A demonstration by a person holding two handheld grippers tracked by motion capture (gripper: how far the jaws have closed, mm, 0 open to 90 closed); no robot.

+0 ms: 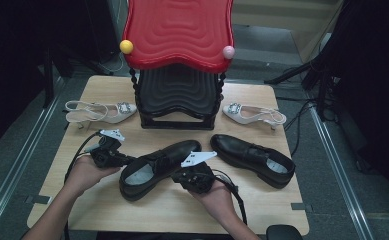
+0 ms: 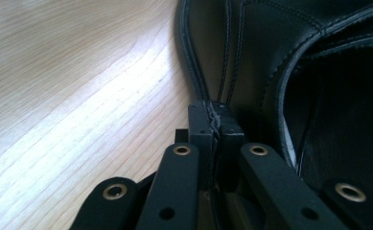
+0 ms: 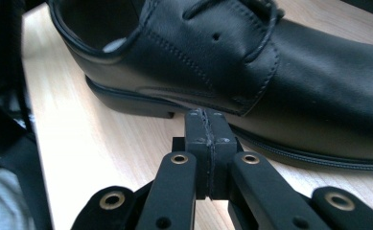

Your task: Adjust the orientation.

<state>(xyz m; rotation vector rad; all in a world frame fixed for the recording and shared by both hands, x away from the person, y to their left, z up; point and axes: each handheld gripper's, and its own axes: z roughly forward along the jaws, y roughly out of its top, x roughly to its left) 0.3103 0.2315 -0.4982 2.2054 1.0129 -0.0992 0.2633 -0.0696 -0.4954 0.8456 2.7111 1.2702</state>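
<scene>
Two grippers are pressed against the black lace-up shoe [image 1: 157,167] lying on the counter [image 1: 252,205]: left gripper [image 1: 127,159] at its heel, right gripper [image 1: 179,175] at its side, both fingers closed on nothing

shoe [image 1: 157,167] between claws, second shoe [image 1: 254,157] right, rack [image 1: 178,97] behind

Bare table [image 1: 172,207] lies open along the lower edge of the high view. At centre, 2 black shoes, the left one [image 1: 157,167] and the right one [image 1: 254,159], block the middle. Behind them the black stand [image 1: 178,97] fills the upper centre, flanked by 2 white heels [image 1: 99,111] [image 1: 254,114].
</scene>
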